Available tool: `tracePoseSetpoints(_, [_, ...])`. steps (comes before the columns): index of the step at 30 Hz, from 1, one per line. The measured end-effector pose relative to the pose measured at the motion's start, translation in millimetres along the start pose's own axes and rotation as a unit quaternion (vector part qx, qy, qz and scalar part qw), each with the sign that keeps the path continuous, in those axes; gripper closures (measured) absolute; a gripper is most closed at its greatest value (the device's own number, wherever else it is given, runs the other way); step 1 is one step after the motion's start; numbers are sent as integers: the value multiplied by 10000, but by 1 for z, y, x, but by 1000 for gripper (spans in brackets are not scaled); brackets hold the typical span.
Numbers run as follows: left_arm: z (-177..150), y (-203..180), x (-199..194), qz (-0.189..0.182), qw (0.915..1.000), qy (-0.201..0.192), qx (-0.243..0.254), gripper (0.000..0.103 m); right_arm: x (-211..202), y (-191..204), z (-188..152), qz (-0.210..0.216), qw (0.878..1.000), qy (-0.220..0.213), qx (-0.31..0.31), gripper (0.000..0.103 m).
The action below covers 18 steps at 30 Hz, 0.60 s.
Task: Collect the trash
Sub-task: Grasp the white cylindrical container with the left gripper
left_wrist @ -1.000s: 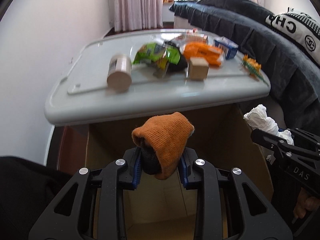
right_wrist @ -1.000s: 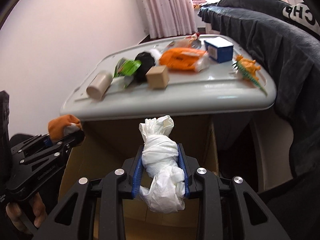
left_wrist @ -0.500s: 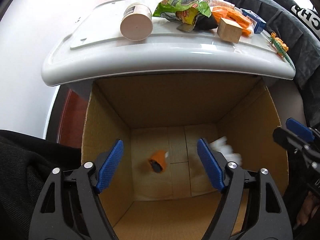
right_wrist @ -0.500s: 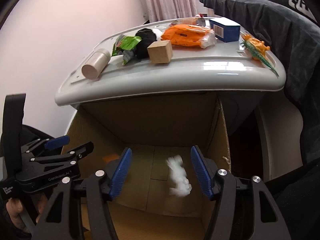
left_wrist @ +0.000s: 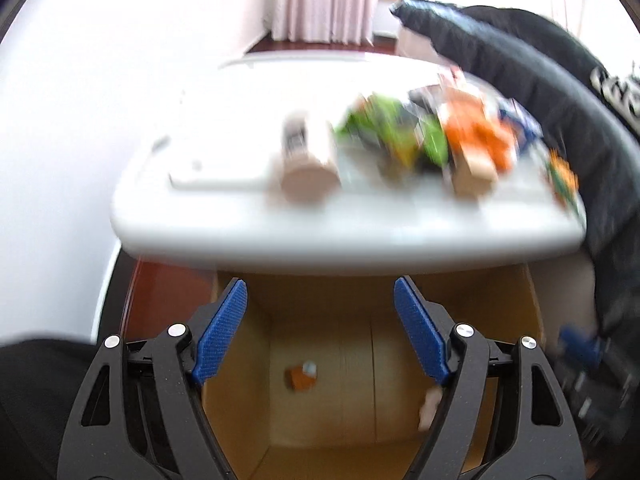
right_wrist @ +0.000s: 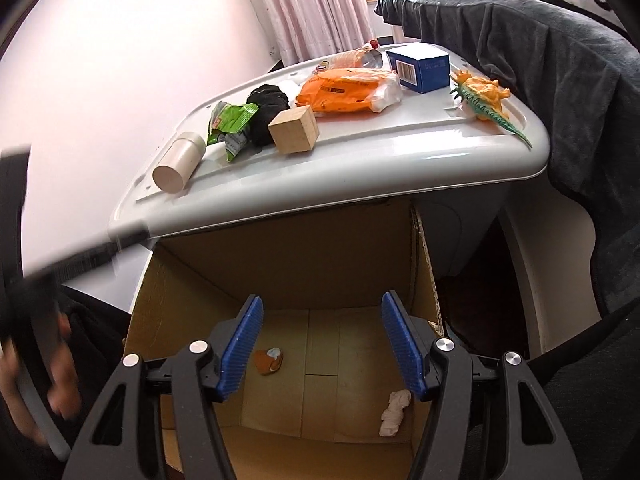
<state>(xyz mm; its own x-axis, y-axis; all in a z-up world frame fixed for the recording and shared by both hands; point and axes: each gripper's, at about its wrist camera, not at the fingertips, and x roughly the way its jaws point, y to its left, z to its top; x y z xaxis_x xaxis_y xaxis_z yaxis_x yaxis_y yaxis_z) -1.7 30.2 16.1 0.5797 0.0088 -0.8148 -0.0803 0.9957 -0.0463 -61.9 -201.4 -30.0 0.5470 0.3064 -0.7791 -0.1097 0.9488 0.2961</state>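
An open cardboard box stands on the floor under the table edge. On its bottom lie an orange sock ball and a white plastic wad; both also show in the blurred left wrist view, the sock and the wad. My right gripper is open and empty above the box. My left gripper is open and empty above the box too. On the grey table lie a green wrapper, an orange bag and a black wad.
Also on the table are a beige cylinder, a wooden cube, a blue box and a toy dinosaur. A dark sofa runs along the right. A wall is on the left.
A second ago each gripper held its item; both opened and the sock ball and white wad fell to the box bottom. The left gripper has since tilted up, its view blurred.
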Motion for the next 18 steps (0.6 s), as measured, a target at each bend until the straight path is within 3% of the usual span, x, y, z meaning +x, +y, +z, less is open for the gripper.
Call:
tracePoseSetpoints(4, [48,9,15,39,9997,-157,-188,28,1,0,-1,2,10000,-12,2,42])
tracePoseSetpoints(7, [72,9,38,49,9997,-45,-224,28,3,-2,-2,-4,10000,5,27,42])
tracePoseSetpoints(16, [81,7,102,232,9993,282,-82,28,7,-8,-2,-40,9999,70,145,42])
tracePoseSetpoints(17, [80,6,108,293,9992,275,-68,29,9,-8,-3,-55,9999,89,133,42])
tracePoseSetpoints(18, [80,7,112,302,9992,267,-68,39,10,-8,-3,-67,9998,106,124,42])
